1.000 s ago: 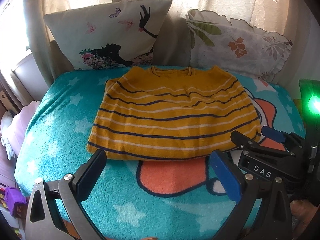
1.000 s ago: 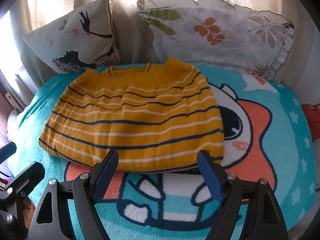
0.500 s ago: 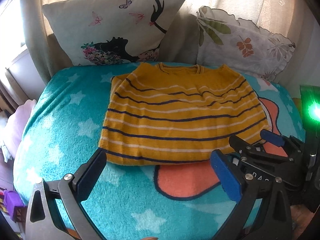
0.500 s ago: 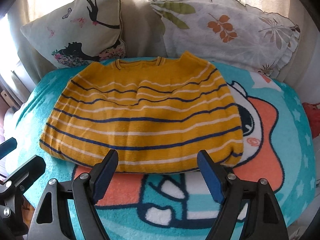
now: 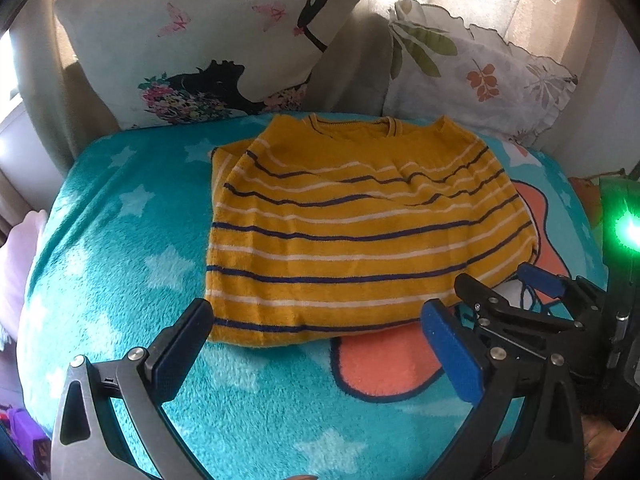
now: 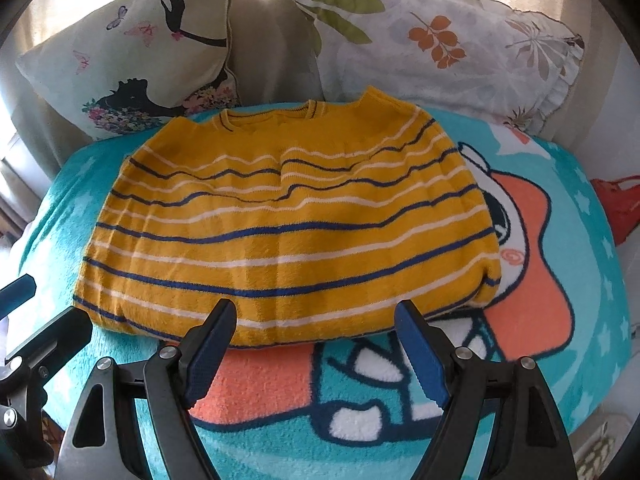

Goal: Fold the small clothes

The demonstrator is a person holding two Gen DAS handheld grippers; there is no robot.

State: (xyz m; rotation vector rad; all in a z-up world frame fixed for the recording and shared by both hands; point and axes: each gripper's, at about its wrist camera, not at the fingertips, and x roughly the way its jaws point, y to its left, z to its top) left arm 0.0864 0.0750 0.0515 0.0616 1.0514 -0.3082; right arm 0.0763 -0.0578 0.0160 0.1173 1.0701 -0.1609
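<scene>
A small yellow jumper with navy and white stripes lies flat on a teal cartoon blanket, neck towards the pillows and sleeves tucked under. My left gripper stands open over the jumper's near hem, towards its left corner, with nothing between the pads. My right gripper is open too, just in front of the middle of the near hem, holding nothing. The right gripper's black fingers also show at the right edge of the left wrist view.
Two pillows lean on the curtain behind the jumper: a butterfly-print pillow at left and a leaf-print pillow at right. The blanket's edge falls away at left and right. A red thing lies beyond the right edge.
Both grippers have moved in towards the jumper's near hem, so it now looks larger and closer. The jaws stay open and the jumper has not moved.
</scene>
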